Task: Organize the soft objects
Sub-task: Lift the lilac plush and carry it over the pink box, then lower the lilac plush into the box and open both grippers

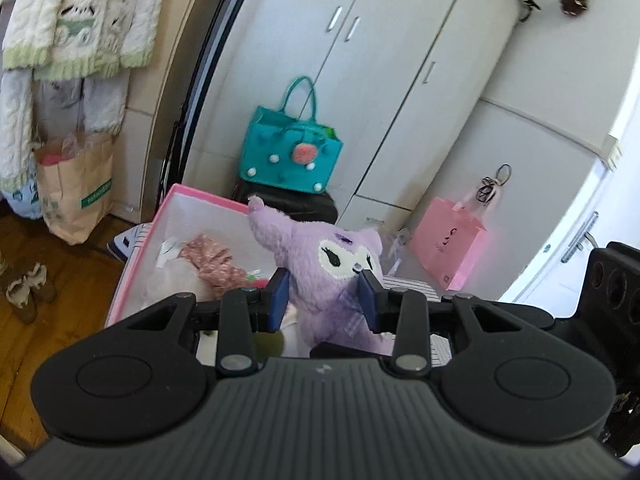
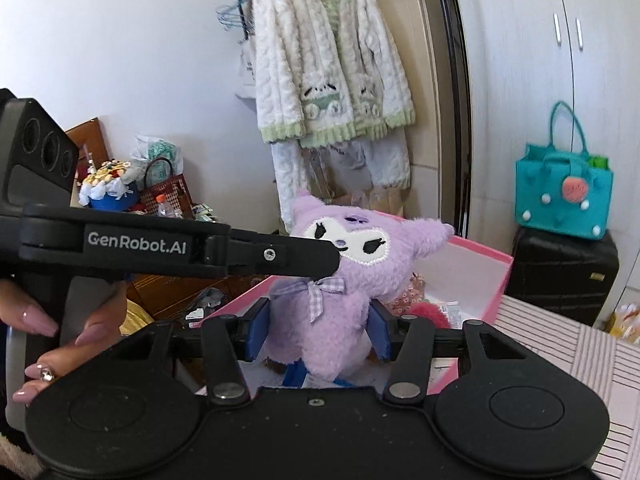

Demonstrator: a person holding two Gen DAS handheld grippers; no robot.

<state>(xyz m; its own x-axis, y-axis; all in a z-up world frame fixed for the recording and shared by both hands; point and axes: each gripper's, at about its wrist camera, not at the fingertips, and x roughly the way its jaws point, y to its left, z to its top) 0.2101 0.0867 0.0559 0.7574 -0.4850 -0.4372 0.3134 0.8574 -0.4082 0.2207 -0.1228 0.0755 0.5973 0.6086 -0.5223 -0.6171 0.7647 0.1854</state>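
A purple plush toy [image 1: 316,248] with a white face and a checked bow hangs above an open pink box [image 1: 200,200]. My left gripper [image 1: 325,294] is shut on it at the neck, a blue pad on either side. In the right wrist view the plush toy [image 2: 360,276] faces the camera and my right gripper [image 2: 318,334] is shut on its lower body. The left gripper's finger [image 2: 280,258] reaches in from the left to the toy's chin, with a person's hand [image 2: 44,328] on its handle. The pink box [image 2: 480,254] holds floral fabric and other soft things.
A teal felt bag [image 1: 290,156] sits on a black suitcase [image 1: 304,204] by the white wardrobe [image 1: 400,80]. A pink paper bag [image 1: 448,248] and a brown paper bag [image 1: 74,196] stand on the floor. A fluffy cardigan [image 2: 328,68] hangs behind. Striped bedding [image 2: 560,344] lies at right.
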